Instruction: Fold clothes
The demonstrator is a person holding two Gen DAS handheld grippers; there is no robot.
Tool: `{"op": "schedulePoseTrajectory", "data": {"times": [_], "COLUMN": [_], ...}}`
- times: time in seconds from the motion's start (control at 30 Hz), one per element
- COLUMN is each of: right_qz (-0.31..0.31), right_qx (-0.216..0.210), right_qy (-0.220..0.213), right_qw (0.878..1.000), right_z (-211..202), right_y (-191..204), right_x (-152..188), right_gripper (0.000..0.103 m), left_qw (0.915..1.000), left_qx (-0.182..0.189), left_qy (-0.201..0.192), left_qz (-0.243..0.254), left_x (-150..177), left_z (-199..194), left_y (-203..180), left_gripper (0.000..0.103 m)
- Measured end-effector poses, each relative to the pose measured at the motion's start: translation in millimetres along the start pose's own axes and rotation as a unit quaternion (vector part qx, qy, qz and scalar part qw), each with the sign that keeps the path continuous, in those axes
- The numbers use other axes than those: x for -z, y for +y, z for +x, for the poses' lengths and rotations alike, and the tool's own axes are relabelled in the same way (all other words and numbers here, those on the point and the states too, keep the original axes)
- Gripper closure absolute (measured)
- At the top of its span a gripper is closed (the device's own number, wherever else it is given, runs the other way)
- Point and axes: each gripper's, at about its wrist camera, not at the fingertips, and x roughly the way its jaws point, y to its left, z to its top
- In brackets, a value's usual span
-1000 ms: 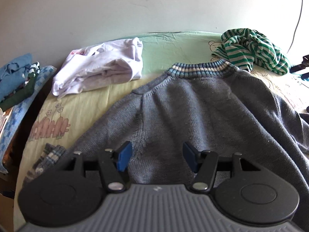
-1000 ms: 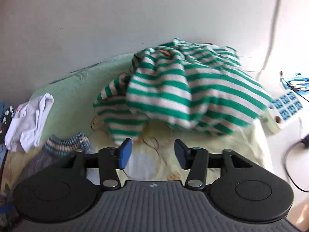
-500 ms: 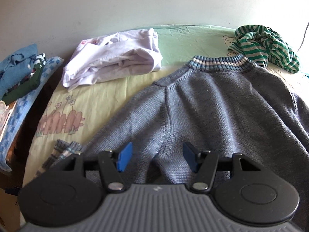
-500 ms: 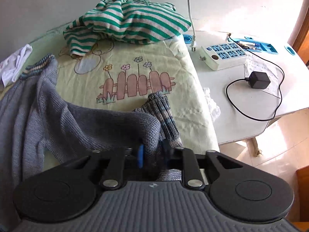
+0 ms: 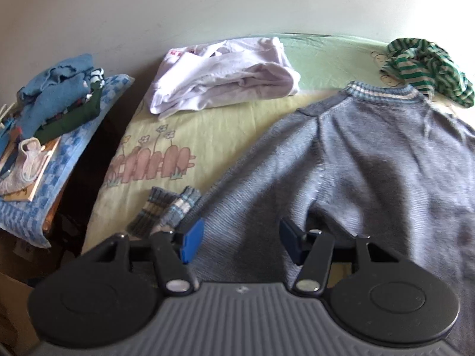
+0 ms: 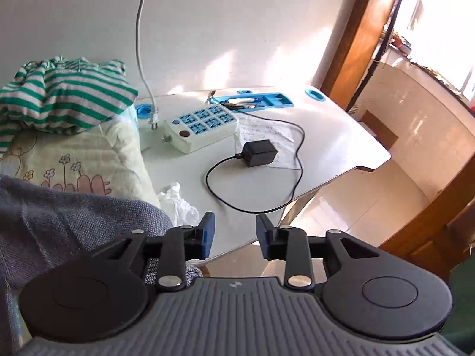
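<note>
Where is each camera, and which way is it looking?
Left wrist: sits behind the left tongs, looking down at the grey sweater on the bed; only its open tongs show.
Right wrist: sits behind the right tongs, facing the white table; its jaws have just been opening, with nothing between them.
Both see the sweater and the striped top.

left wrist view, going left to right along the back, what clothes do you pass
Pile of blue and dark clothes → white garment → grey sweater, its collar → green striped top.
</note>
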Motion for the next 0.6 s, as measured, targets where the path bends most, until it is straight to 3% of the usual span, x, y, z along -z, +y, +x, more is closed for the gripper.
{"op": "schedulePoseTrajectory", "data": {"times": [0.03, 0.1, 0.17, 0.2, 0.33, 0.4, 0.43, 0.5, 0.57, 0.6], "right_qz": [0.0, -0.033, -0.082, -0.107, -0.153, -0.149, -0.148, -0.149, -0.146, -0.146], "right_qx": [-0.051, -0.171, -0.243, -0.257, -0.248, -0.257, -0.261, -0.249, -0.247, -0.244], "right_qy": [-0.019, 0.022, 0.062, 0.069, 0.112, 0.145, 0.158, 0.175, 0.194, 0.183], "right_qw": [0.999, 0.984, 0.965, 0.958, 0.95, 0.944, 0.941, 0.941, 0.938, 0.941], "right_z": [-22, -48, -69, -81, -107, -116, -122, -135, -140, -144], "right_y": [4, 28, 61, 77, 100, 95, 92, 89, 87, 85], "right_x": [2, 14, 37, 52, 101, 121, 130, 149, 165, 170], "right_gripper": [0.057, 0.051, 0.051, 0.051, 0.044, 0.044, 0.044, 0.044, 0.045, 0.046], "left_qw": [0.9998, 0.9985, 0.9979, 0.9975, 0.9957, 0.9946, 0.9936, 0.9926, 0.9915, 0.9919], "left_qx": [0.02, 0.053, 0.051, 0.048, 0.042, 0.046, 0.047, 0.063, 0.081, 0.08], "left_qy": [0.002, 0.011, 0.012, 0.016, 0.037, 0.05, 0.058, 0.057, 0.055, 0.053], "left_qz": [0.002, 0.01, 0.039, 0.048, 0.074, 0.078, 0.085, 0.087, 0.086, 0.084], "left_x": [5, 20, 39, 47, 73, 82, 87, 91, 92, 91], "left_z": [-10, -24, -32, -32, -27, -24, -22, -23, -26, -28], "left_y": [-7, -30, -54, -61, -79, -79, -79, -77, -74, -72], "left_gripper": [0.04, 0.027, 0.014, 0.014, 0.017, 0.023, 0.038, 0.052, 0.086, 0.094]}}
